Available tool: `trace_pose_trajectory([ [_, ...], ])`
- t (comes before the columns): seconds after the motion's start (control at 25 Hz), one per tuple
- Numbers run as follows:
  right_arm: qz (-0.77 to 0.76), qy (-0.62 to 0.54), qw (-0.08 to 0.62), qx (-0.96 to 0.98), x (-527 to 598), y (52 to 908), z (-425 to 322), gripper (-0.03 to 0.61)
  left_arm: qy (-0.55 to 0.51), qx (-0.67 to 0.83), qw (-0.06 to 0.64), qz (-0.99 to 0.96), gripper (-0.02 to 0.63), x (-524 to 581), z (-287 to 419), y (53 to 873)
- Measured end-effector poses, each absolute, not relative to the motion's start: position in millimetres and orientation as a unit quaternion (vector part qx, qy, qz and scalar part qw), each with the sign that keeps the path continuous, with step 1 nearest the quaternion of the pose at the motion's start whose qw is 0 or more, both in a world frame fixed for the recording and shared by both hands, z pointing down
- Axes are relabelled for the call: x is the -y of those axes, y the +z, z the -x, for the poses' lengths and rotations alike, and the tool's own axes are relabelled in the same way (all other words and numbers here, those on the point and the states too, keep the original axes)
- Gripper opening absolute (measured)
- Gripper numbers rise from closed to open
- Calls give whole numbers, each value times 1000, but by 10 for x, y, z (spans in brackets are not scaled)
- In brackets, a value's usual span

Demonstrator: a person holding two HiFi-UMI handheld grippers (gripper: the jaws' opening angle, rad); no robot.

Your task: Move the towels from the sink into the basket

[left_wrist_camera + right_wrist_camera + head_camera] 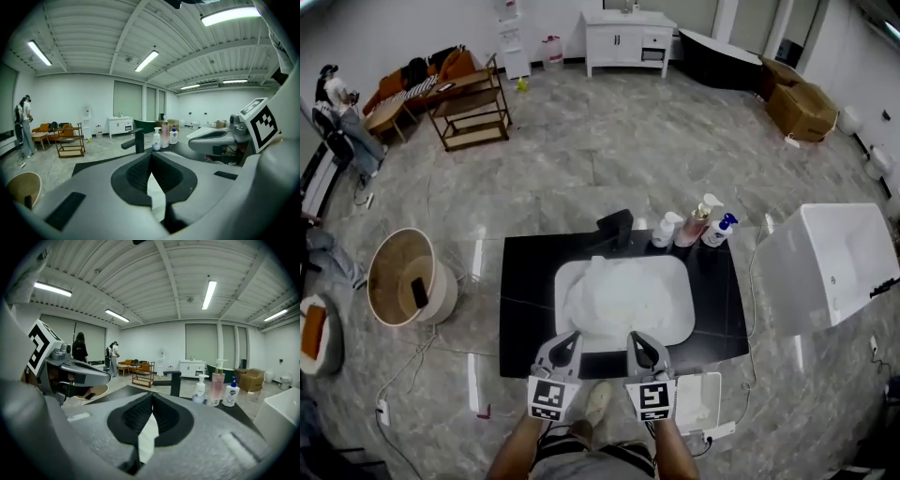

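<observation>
Reach step: left tool (571, 337) and right tool (636, 337) both closed, empty, at near edge of sink (566, 281). Next: open up, grab towels (619, 295), carry to basket (386, 281) left of sink.

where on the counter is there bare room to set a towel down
The counter is bare left of the sink, out to its left edge, and right of the sink, in front of the bottles. Crowded: the sink is heaped with towels, the faucet stands behind it, and the bottles fill the back right corner.
</observation>
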State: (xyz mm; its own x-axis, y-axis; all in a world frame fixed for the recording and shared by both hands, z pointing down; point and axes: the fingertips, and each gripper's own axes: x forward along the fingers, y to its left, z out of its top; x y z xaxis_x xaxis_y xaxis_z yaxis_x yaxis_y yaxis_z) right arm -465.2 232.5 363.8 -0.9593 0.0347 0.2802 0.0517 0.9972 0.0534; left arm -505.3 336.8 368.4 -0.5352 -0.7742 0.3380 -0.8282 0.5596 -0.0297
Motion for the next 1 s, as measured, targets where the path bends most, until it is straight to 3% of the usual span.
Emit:
trace_pose_trajectory([
  [0.24,63,-36,165,984,-2514,4039,5214,3,87,882,167,-433,9,-3554,5446,4001],
  [0.72,137,-50,275,950,-2696,5161,5945,331,72,894,210,-390,9,-3796,5790,4450],
  [1.0,138,-88,324,932,-2619,5624,6080,360,69,899,223,-370,9,-3898,5880,4592],
])
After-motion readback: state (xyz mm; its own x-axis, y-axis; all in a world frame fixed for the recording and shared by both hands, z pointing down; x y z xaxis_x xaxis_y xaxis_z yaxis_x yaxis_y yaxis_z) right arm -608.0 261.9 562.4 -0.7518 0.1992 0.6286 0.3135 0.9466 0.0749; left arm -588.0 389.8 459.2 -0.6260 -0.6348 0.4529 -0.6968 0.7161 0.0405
